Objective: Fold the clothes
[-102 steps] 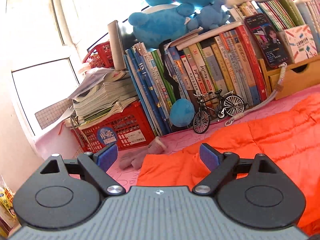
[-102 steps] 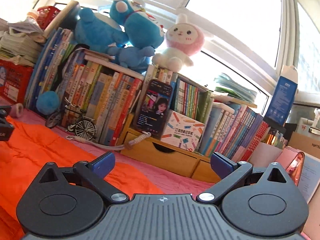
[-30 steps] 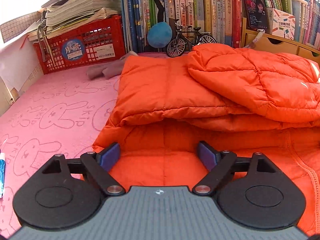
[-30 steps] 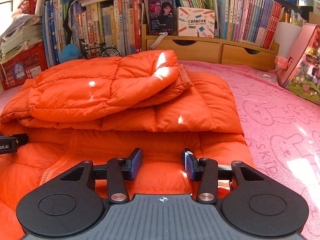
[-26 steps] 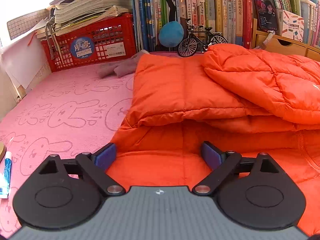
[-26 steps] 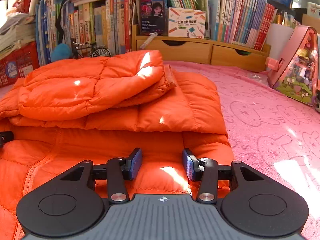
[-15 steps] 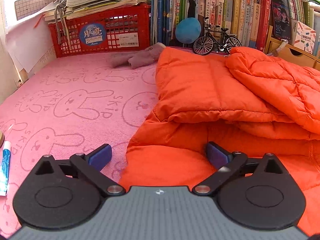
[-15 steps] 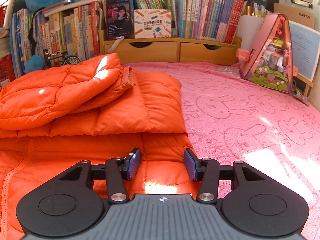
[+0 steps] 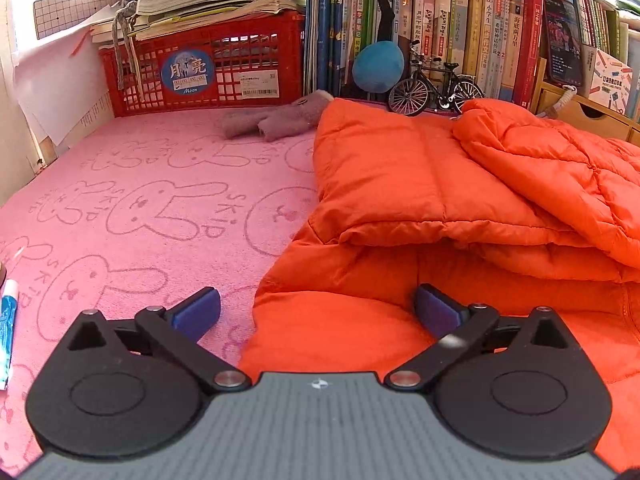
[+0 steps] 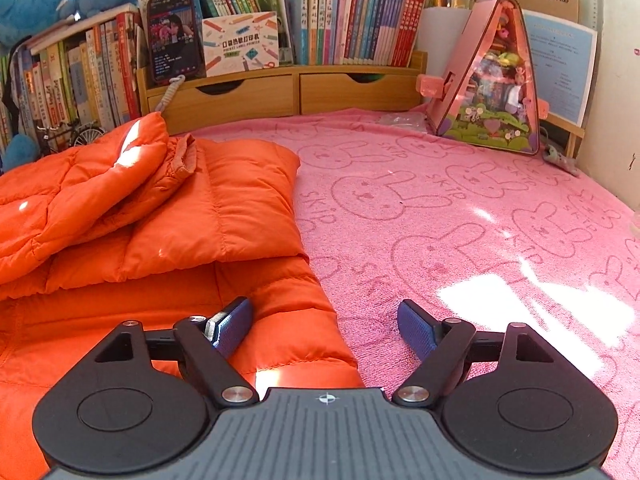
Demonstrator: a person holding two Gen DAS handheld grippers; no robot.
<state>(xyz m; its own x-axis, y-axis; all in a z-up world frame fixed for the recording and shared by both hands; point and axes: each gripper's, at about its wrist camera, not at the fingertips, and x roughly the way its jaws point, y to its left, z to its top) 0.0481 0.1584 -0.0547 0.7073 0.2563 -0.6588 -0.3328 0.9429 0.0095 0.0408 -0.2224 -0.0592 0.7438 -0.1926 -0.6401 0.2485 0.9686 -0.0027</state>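
An orange puffer jacket (image 9: 420, 184) lies partly folded on the pink rabbit-print cloth (image 9: 132, 208), its upper layers doubled back over the lower part. My left gripper (image 9: 316, 312) stands wide open over the jacket's near left corner, one pad above the cloth, the other above orange fabric. In the right wrist view the same jacket (image 10: 168, 216) fills the left half. My right gripper (image 10: 324, 324) straddles the jacket's near right corner; its jaws are opening, with the fabric edge between them but not pressed by the pads.
A red crate (image 9: 208, 76) of papers, a row of books (image 9: 440, 32), a model bicycle (image 9: 436, 90) and a grey soft toy (image 9: 276, 122) line the back. A wooden drawer unit (image 10: 288, 92) and a pink triangular toy house (image 10: 492, 80) stand at the right. A blue tube (image 9: 8, 336) lies at the left edge.
Both grippers have opened wider and slid outward, the left to the jacket's left corner, the right to its right corner. The jacket lies as before.
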